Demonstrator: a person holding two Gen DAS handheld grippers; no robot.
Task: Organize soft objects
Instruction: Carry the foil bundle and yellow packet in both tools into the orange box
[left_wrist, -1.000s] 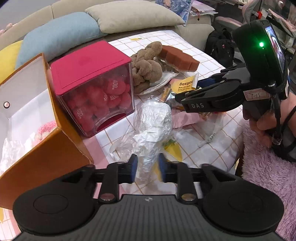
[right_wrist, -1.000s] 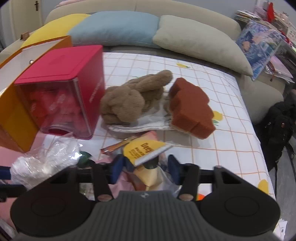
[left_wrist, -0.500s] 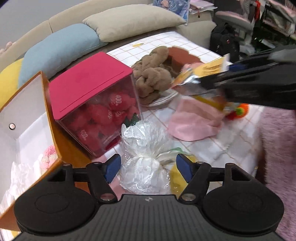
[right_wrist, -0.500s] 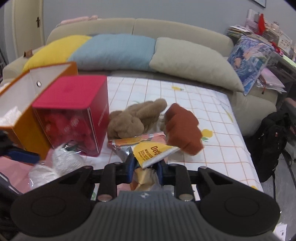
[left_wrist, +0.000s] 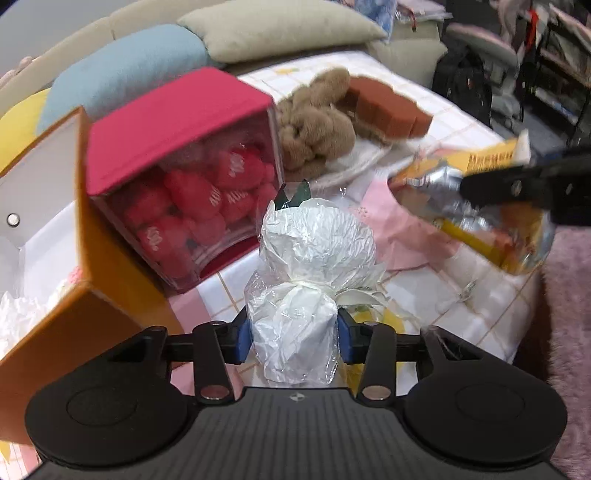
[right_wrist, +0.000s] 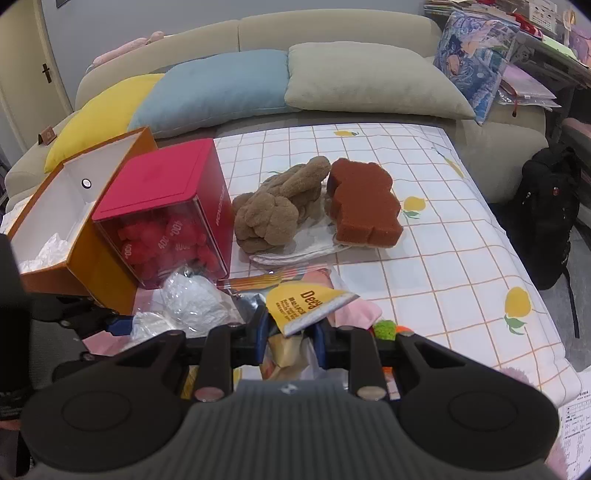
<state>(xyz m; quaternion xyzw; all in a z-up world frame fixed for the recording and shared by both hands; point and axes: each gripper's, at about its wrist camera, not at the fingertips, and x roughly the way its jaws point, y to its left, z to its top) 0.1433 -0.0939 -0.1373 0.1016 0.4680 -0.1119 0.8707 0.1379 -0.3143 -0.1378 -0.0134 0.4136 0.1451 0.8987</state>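
Observation:
A white bundle wrapped in clear plastic (left_wrist: 314, 240) lies on the checked tablecloth (right_wrist: 461, 266), in front of a red box (left_wrist: 177, 147) of red plush hearts. My left gripper (left_wrist: 293, 332) straddles the bundle's near end; its jaws are closing and both blue pads (left_wrist: 243, 334) touch the wrap. My right gripper (right_wrist: 290, 328) is shut on a yellow and silver foil snack packet (right_wrist: 306, 302), held above the table; the packet (left_wrist: 461, 206) shows at the right of the left wrist view. A brown plush toy (right_wrist: 277, 210) and a rust-brown foam block (right_wrist: 362, 206) lie behind.
An open orange box (right_wrist: 92, 266) with white paper inside stands left of the red box. A pink cloth (left_wrist: 399, 229) lies under the packet, a green and orange pom-pom (right_wrist: 384, 326) beside it. Cushions line the sofa (right_wrist: 332, 33) behind. A black backpack (right_wrist: 546, 221) stands right.
My left jaws spread wide, then came in around the wrapped bundle. My right gripper closed on the snack packet and lifted it off the table, rolling a little.

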